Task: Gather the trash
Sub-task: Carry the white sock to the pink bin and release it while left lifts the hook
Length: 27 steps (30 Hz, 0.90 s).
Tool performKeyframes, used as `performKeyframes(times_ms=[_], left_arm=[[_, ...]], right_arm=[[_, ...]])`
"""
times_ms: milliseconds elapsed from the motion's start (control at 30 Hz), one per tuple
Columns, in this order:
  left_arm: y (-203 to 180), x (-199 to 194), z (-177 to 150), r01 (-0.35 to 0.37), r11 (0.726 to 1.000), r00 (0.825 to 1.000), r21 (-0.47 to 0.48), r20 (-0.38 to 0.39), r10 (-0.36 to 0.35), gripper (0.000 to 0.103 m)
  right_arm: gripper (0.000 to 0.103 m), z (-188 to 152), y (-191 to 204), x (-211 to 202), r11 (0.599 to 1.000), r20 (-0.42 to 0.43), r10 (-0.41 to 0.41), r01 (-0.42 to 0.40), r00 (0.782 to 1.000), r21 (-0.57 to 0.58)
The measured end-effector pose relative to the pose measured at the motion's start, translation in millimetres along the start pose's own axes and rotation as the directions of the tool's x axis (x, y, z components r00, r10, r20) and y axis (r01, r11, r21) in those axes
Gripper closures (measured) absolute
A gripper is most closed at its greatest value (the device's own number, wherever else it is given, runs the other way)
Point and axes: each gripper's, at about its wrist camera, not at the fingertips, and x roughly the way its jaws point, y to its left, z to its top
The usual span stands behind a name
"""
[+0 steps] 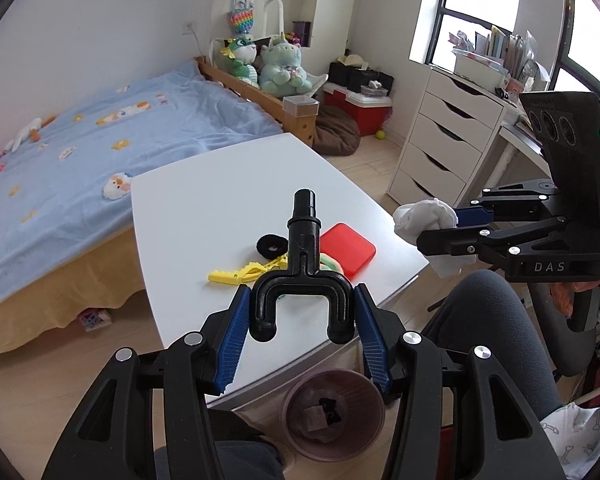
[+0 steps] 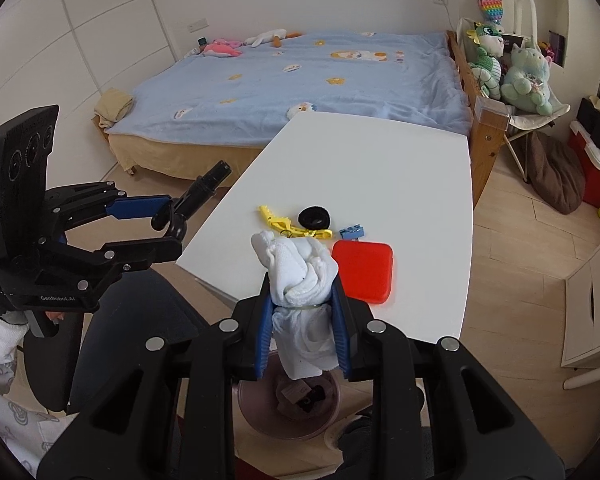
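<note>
Your left tool (image 1: 300, 322) grips a black forked plastic fitting (image 1: 301, 272); your right tool (image 2: 304, 316) clamps a white crumpled cloth (image 2: 300, 268) above the pink waste bin (image 2: 252, 412), at the worktop's (image 2: 380, 168) 6 o'clock edge.

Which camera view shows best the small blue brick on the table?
The right wrist view: the blue brick lies in plain sight beside the red case. In the left wrist view, the held black fork piece hides it.

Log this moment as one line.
left gripper: shut on black fork part | right gripper: shut on white cloth | bin: below, holds scraps | table: red box, yellow clip
</note>
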Motion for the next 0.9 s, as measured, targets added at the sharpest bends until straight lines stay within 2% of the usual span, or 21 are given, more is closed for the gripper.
performKeyframes(times_ms=[433,633,733,800,900], left_arm=[[-12.2,-20.0,-33.6,0.029,0.999,1.000,-0.042,-0.002,-0.029,0.053],[-12.1,-26.2,-47.8,0.031,0.998,0.999,-0.063,-0.010,-0.032,0.053],[-10.1,-29.1,-48.9,0.027,0.997,1.000,-0.068,-0.009,-0.028,0.053],[-9.5,-30.6,-48.7,0.024,0.997,1.000,-0.067,-0.005,-0.024,0.053],[-9.8,-30.9,-49.5,0.020,0.998,1.000,-0.064,-0.004,-0.020,0.053]], right_arm=[[0.077,-58.7,26.4,5.9,0.999,-0.102,0.049,-0.051,0.994,-0.014],[0.077,-73.2,34.8,12.3,0.997,-0.130,0.078,-0.080,0.988,-0.010],[0.072,-73.3,37.6,13.8,0.996,-0.129,0.089,-0.092,0.988,-0.015],[0.045,-72.7,37.3,13.6,0.995,-0.125,0.096,-0.098,0.988,-0.012],[0.026,-72.0,36.0,12.1,0.997,-0.113,0.076,-0.077,0.991,-0.008]])
